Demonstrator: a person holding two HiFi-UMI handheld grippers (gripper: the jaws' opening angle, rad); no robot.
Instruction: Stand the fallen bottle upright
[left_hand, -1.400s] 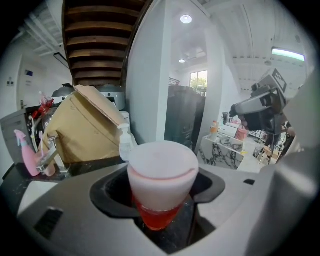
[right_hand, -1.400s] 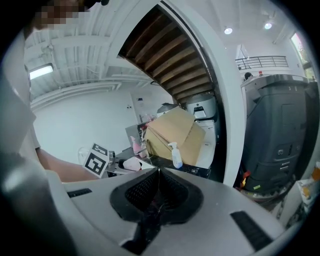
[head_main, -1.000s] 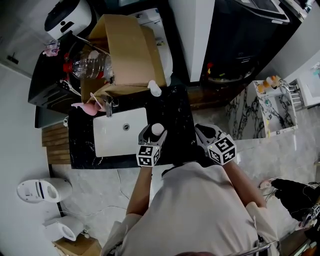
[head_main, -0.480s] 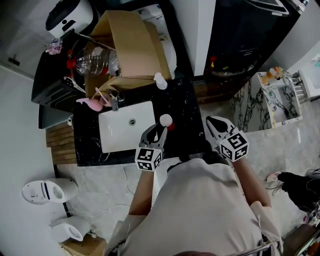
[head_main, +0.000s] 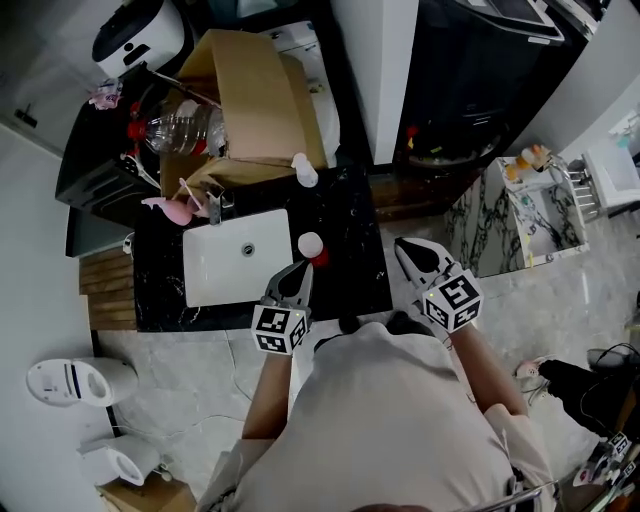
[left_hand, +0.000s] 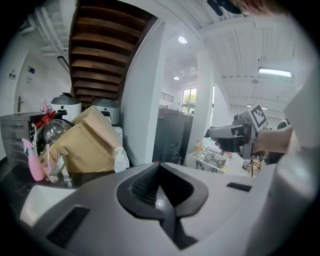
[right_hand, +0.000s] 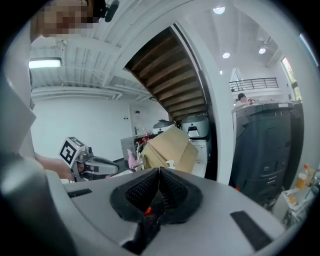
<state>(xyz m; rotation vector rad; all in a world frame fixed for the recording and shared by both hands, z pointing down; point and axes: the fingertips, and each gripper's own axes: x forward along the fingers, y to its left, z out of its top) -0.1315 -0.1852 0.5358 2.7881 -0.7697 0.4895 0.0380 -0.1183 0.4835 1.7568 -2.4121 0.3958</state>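
Bottle (head_main: 310, 245) apparently upright on the black table (head_main: 350, 280), just beside the sink (head_main: 200, 295) rim and just ahead of the left tool (head_main: 300, 270). Both tools pressed together and empty, right tool (head_main: 405, 246) well apart. Could topple, or roll into the basin, if clipped by the nearby left tool or set on an unsteady base.

Left grey two-jaw gripper (head_main: 302, 268): jaws just closed, pad on pad. Right grey two-jaw gripper (head_main: 404, 246): jaws together.

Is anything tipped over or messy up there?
Yes. A big clear jug looks tipped on its side, left of the box. The small bottle by the sink stands upright.
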